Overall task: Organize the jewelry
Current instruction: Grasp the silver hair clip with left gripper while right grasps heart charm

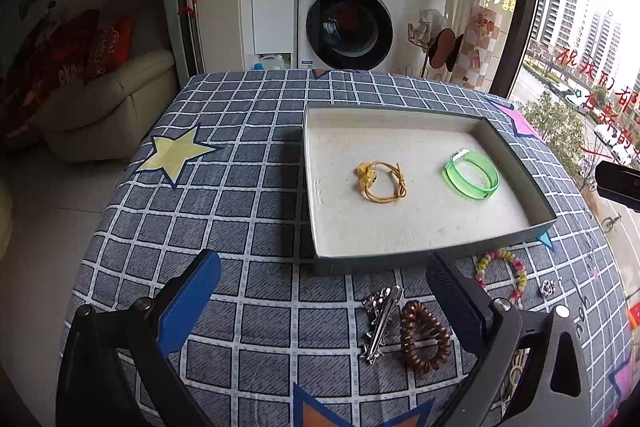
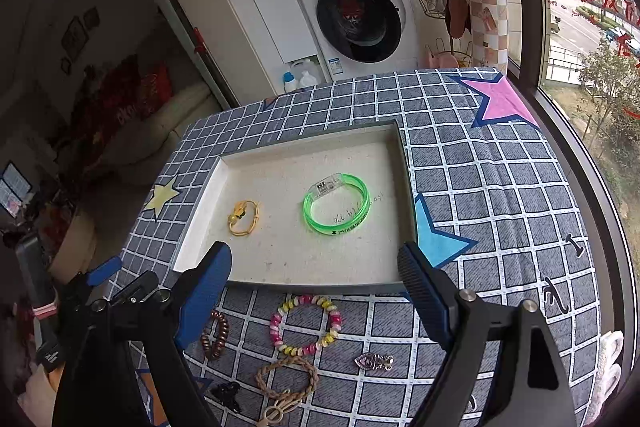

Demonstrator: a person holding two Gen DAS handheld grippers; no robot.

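Note:
A shallow grey tray (image 1: 400, 263) (image 2: 304, 285) with a white floor holds a yellow cord bracelet (image 1: 380, 181) (image 2: 243, 217) and a green clear bangle (image 1: 472, 175) (image 2: 336, 203). In front of the tray lie a silver hair clip (image 1: 380, 323), a brown spiral hair tie (image 1: 424, 337) (image 2: 216, 335), a pink-yellow bead bracelet (image 1: 502, 275) (image 2: 306, 325), a small silver charm (image 1: 547, 287) (image 2: 373, 361), a braided tan bracelet (image 2: 286, 379) and a black clip (image 2: 226, 395). My left gripper (image 1: 322, 277) is open and empty above the hair clip. My right gripper (image 2: 314, 273) is open and empty above the bead bracelet.
The table has a blue checked cloth (image 1: 248, 155) with coloured stars. A washing machine (image 1: 350, 15) stands behind it, a sofa (image 1: 108, 103) to the left and a window (image 2: 592, 27) to the right. The left gripper's handle (image 2: 36, 275) shows at the right view's left edge.

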